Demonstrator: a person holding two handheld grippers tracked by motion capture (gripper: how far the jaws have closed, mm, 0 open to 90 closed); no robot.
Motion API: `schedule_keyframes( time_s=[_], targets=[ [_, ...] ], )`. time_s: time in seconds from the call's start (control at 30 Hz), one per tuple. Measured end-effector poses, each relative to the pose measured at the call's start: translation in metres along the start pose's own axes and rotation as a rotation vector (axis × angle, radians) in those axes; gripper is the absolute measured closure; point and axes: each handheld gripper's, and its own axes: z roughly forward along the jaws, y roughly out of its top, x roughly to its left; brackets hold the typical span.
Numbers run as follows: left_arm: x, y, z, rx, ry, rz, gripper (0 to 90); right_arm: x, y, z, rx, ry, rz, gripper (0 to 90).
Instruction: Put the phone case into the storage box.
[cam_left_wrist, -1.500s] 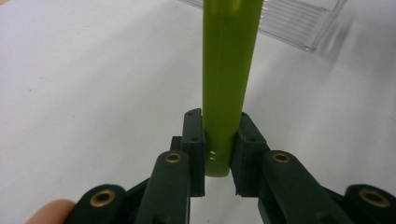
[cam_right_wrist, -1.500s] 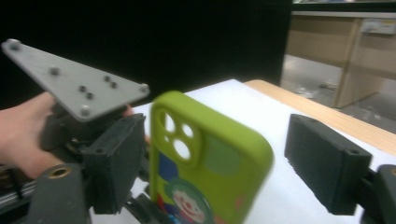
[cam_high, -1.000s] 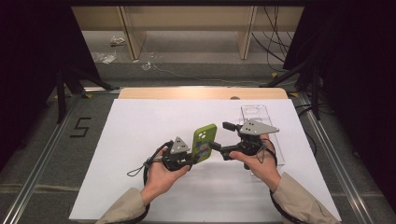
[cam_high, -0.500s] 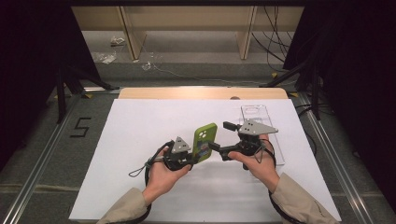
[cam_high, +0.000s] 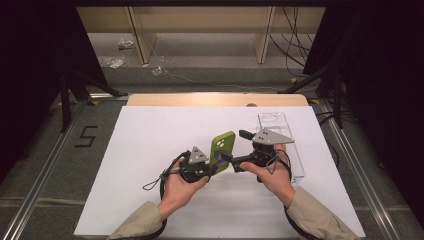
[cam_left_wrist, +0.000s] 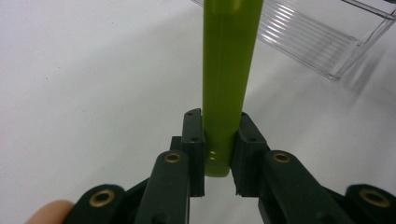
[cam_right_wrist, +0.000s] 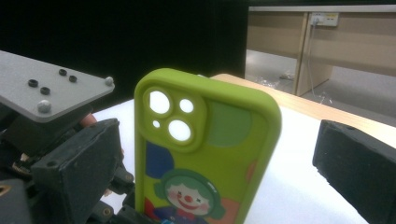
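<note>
**A:** Left gripper (cam_high: 212, 167) sits just below centre of the high view, and it has the green phone case (cam_high: 222, 150) pinched by its lower end, the case standing upright above the bench (cam_high: 150, 150).

**B:** The left gripper view confirms it: both black pads (cam_left_wrist: 194, 140) press flat on the case's (cam_left_wrist: 226, 84) narrow edges near the bottom, jaws drawn in tight on it.

**A:** And the right gripper (cam_high: 239, 150)?

**B:** Right of centre in the high view, jaws standing wide, one either side of the case. They've just been opening. In the right gripper view the case (cam_right_wrist: 205, 154) fills the middle with its printed back facing the camera, a clown face low down, camera cut-outs at upper left. One jaw block sits at lower left, the other at far right, with clear air between that one and the case.

**A:** So nothing held on that side.

**B:** Nothing. A clear plastic box (cam_high: 280, 145) lies on the white sheet just behind the right hand (cam_high: 272, 175), towards the right of the frame.
</note>
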Motion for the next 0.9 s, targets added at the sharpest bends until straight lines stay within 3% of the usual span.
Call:
schedule_keyframes(
  time_s=[0.33, 0.9],
  targets=[
    [-0.004, 0.003, 0.005, 0.0, 0.003, -0.011, 77.0, 0.006, -0.003, 0.01, 0.01, -0.018, 0.01, 1.9],
    [-0.01, 0.006, 0.012, 0.003, -0.003, -0.013, 77.0, 0.003, -0.002, 0.013, -0.014, -0.061, 0.048, 5.2]
  ],
)
